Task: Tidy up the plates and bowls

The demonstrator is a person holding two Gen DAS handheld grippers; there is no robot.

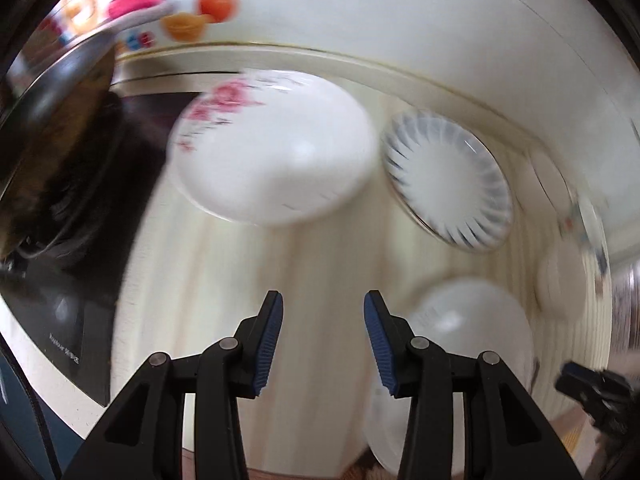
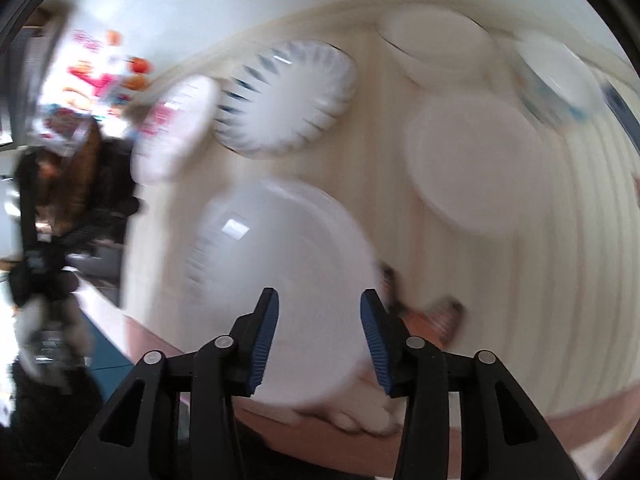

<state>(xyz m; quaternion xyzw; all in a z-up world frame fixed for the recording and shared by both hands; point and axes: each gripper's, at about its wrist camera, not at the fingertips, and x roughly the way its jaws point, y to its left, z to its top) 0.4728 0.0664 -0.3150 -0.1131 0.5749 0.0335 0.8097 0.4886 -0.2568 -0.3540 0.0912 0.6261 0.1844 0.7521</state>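
White plates (image 2: 280, 96) crowd the counter (image 1: 320, 260) — blurred.

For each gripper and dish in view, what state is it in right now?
Left gripper: open, empty.
Right gripper: open, empty.
Floral plate: flat on counter, empty.
Blue-rayed plate: flat on counter, empty.
Near plate: on counter, empty, blurred.
Plain plate: on counter, empty.

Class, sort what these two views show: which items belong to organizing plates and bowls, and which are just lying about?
Belongs to the job:
white plate with pink flowers
white plate with blue-grey rays
plain white round dish
open left gripper
open right gripper

Lying about:
black stovetop
colourful fruit sticker on the wall
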